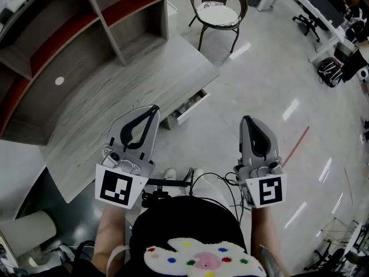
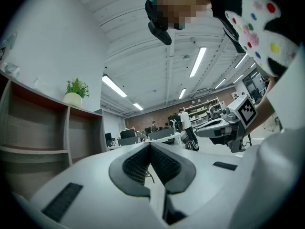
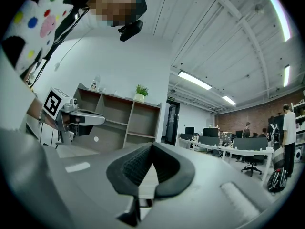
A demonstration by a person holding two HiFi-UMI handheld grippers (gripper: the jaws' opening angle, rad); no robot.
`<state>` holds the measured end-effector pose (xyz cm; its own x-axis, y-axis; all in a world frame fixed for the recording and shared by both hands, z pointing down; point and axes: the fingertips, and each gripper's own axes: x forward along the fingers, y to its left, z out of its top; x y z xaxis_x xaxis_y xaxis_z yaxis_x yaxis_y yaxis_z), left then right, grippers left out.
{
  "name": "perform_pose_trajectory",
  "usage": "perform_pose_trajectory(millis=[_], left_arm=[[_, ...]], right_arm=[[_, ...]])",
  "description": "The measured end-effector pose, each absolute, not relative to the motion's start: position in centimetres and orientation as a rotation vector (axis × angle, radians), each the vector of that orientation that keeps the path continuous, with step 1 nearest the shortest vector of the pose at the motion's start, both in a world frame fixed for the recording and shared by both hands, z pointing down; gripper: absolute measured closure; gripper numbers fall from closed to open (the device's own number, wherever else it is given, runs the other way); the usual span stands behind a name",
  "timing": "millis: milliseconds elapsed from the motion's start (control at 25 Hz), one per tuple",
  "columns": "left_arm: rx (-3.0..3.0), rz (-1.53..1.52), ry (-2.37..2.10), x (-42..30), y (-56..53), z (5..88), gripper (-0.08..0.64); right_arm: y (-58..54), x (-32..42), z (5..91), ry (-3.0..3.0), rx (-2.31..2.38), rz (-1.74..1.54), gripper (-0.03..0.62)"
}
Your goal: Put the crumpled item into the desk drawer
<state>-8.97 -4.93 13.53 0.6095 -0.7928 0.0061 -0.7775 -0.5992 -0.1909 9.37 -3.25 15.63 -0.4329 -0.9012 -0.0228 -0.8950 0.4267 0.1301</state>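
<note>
Both the left tongs [image 1: 153, 109] and the right tongs [image 1: 247, 121] are shut on nothing, the drawer [image 1: 190, 104] is a bit open, and I can't find the crumpled thing, which is likely light and squishy, so pinch its middle softly.

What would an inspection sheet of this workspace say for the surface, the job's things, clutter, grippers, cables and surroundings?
Surface: grey wood desk, mostly bare.
Job's things: drawer partly open under the desk edge; crumpled item not seen.
Clutter: one small white disc on the desk.
Grippers: left gripper and right gripper both shut and empty, held up in front of the person.
Cables: thin black cables at the person's waist, between the grippers.
Surroundings: shelf behind the desk, chair, glossy floor, backpack.
</note>
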Motion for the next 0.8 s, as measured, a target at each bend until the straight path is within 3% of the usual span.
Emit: perform_pose_trajectory(millis=[800], left_arm=[[-2.678,-0.164,1.338,-9.1,-4.9,14.2,0.554]], right_arm=[[-3.6,9.5,16.5,-2.560,1.652,-0.131,0.584]])
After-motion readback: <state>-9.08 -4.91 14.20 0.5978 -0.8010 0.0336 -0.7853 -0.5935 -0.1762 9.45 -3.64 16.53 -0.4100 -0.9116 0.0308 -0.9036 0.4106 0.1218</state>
